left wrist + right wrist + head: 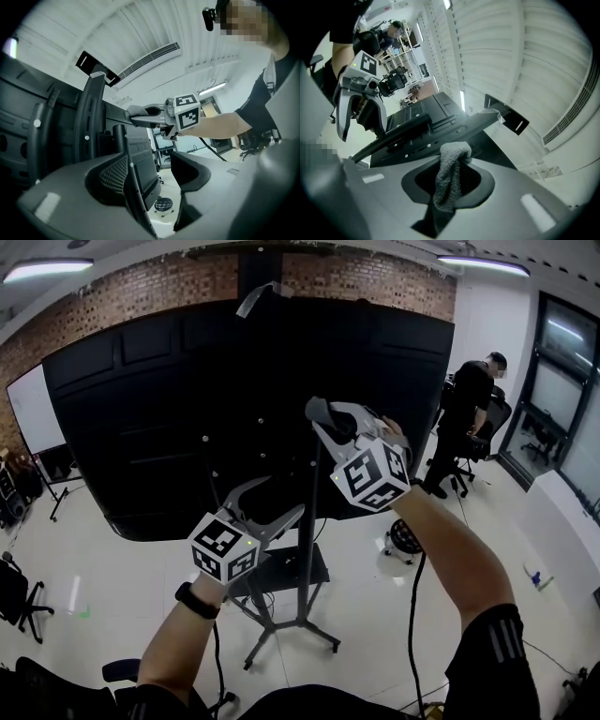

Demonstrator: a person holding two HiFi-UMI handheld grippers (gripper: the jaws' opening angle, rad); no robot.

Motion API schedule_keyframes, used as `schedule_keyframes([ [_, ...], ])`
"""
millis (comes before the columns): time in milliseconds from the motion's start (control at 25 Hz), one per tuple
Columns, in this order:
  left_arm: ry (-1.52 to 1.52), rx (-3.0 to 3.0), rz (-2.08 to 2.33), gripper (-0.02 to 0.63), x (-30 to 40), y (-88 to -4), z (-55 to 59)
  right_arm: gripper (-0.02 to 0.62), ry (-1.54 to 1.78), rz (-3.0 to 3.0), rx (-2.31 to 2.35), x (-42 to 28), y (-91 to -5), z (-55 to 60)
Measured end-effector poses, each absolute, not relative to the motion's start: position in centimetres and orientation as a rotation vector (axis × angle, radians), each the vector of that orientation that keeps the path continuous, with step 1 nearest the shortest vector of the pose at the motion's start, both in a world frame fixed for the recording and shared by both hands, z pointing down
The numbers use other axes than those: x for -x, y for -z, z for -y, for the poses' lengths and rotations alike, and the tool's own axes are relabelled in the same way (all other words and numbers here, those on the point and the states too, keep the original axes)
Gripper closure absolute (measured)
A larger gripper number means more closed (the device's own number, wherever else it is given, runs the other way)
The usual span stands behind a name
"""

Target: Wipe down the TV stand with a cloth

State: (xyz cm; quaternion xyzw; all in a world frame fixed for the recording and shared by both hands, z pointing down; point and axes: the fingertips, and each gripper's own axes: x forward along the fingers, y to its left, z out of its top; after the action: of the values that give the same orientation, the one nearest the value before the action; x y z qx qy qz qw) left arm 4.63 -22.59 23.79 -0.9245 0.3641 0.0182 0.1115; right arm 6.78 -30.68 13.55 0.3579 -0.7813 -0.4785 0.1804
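Observation:
The TV stand's grey pole (307, 549) rises from a wheeled base with a dark shelf (298, 570) and carries a large black screen, seen from its back (216, 418). My right gripper (321, 415) is raised against the screen's back near the top of the pole, shut on a grey cloth (317, 409). In the right gripper view the cloth (452, 164) hangs folded between the jaws of my right gripper (449, 190). My left gripper (278, 499) hovers lower, just left of the pole, open and holding nothing. The left gripper view shows the stand's bracket (140, 157) beyond my open left gripper (164, 180).
A person in black (472, 399) stands by an office chair (491, 423) at the back right. A small round stool on casters (405, 538) sits right of the stand. Cables trail across the white floor. A whiteboard (36, 409) stands far left, and a chair (14, 596) sits at the lower left.

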Motion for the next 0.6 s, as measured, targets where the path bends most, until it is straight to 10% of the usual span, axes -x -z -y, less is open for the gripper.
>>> schedule_keyframes([
  [600,-0.006,2.728,-1.193,0.299,-5.5,-26.8,25.5,0.537,1.442,2.182,-0.918,-6.1,-17.5,33.2],
])
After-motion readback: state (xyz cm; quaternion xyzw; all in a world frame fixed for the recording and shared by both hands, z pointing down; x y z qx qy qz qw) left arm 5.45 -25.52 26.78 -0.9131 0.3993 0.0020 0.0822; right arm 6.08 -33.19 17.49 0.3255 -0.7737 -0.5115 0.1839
